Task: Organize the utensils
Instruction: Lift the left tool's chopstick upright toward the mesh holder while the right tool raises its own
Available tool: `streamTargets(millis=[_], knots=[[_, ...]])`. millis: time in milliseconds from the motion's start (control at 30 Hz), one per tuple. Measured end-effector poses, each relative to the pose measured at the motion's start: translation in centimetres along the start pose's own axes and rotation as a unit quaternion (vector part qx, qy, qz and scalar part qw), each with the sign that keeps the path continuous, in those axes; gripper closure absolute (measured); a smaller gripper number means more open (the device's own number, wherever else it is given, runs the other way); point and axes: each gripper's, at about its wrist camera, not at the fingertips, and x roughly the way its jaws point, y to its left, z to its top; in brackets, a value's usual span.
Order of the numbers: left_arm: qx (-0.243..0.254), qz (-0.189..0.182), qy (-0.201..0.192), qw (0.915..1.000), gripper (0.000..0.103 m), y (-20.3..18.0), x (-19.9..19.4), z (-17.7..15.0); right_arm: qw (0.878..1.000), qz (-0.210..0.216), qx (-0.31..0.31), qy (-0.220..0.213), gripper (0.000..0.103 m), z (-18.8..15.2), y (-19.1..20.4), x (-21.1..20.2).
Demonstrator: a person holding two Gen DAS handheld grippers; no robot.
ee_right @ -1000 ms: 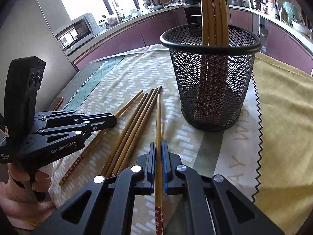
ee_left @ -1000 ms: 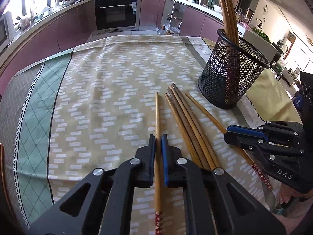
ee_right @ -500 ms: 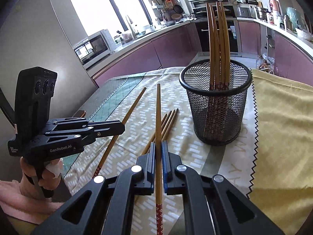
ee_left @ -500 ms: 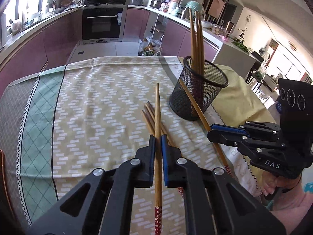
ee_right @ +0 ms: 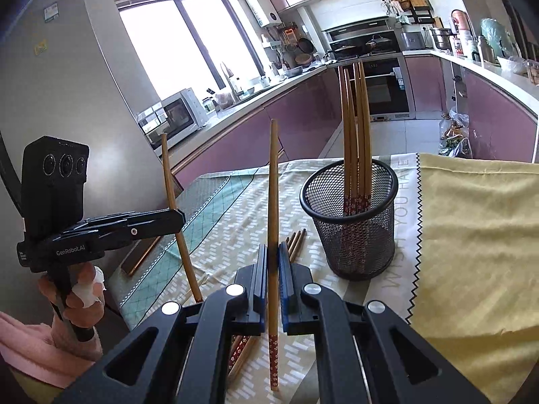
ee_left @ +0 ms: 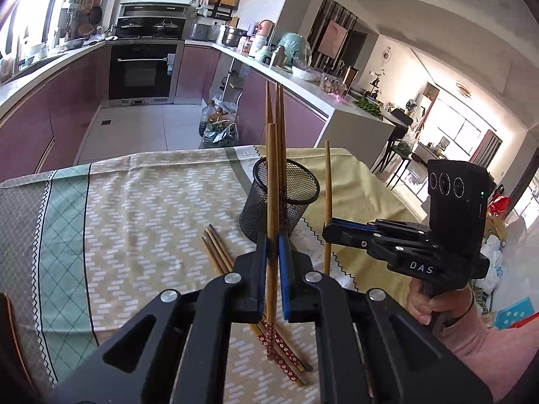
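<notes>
Each tool pinches one long wooden chopstick with a red patterned end, both held upright, tips up, above the bench. The left tool (ee_left: 273, 252) grips its chopstick (ee_left: 271, 185); the right tool (ee_right: 273, 262) grips its own (ee_right: 273, 202). The black wire-mesh cup (ee_right: 348, 222), already holding several chopsticks, stands just beyond and right of the right tool, which looks nearer. Three loose chopsticks (ee_left: 215, 252) lie on the patterned cloth (ee_left: 134, 208), near left of the cup.
</notes>
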Motion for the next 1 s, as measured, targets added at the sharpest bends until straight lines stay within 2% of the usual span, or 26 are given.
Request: streamTargets(millis=[233, 767, 1000], knots=[[-0.002, -0.013, -0.029, 0.9995, 0.096, -0.5, -1.0, 2.3, 0.999, -0.005, -0.007, -0.031, 0.098, 1.6, -0.2, -1.5], [0.019, -0.017, -0.101, 0.9946, 0.096, -2.6, -1.9, 10.3, 0.992, -0.036, -0.053, -0.113, 0.098, 8.8, -0.3, -5.0], [0.037, 0.001, -0.103, 0.994, 0.096, -3.6, -0.5, 12.2, 0.988, -0.059, -0.062, -0.128, 0.098, 10.0, -0.7, -4.6]])
